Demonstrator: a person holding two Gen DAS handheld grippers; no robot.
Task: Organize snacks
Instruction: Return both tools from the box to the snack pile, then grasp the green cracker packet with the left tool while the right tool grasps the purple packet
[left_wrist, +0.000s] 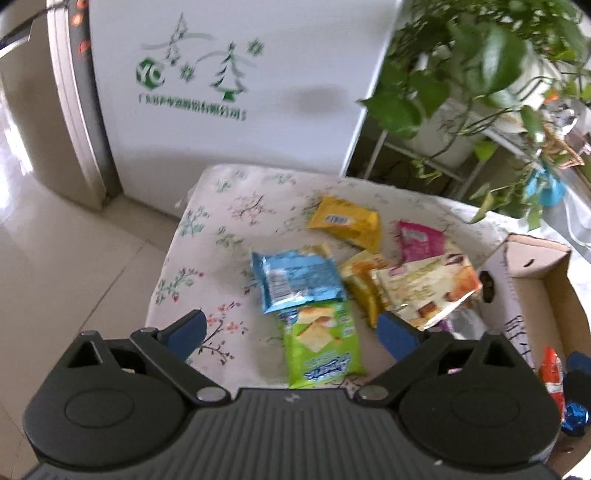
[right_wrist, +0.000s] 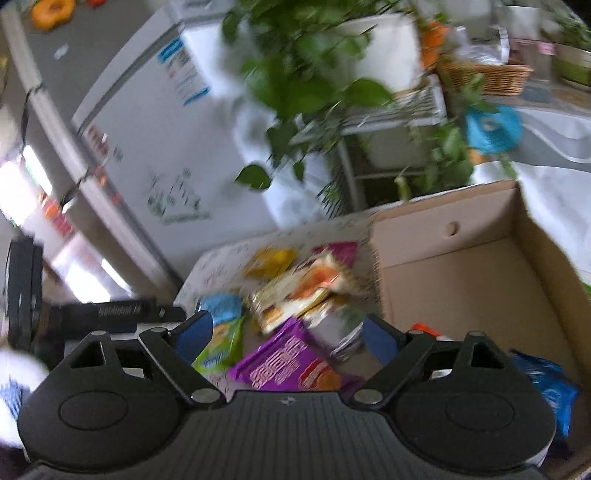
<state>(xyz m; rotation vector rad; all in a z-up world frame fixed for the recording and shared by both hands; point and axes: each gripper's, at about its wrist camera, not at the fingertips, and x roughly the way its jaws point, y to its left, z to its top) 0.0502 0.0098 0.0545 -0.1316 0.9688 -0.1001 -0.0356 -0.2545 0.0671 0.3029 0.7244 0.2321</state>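
Both grippers, left (left_wrist: 291, 334) and right (right_wrist: 286, 338), spread wide and empty above snack packets (left_wrist: 301, 278) beside a cardboard box (right_wrist: 476, 251).

Small table (left_wrist: 207, 236), floral cloth. Cardboard box (left_wrist: 524, 295) on its right side. Loose packets left of box: yellow (left_wrist: 345, 221), pink (left_wrist: 419, 238), blue (left_wrist: 295, 277), green (left_wrist: 321, 343), purple (right_wrist: 291, 362) nearest.
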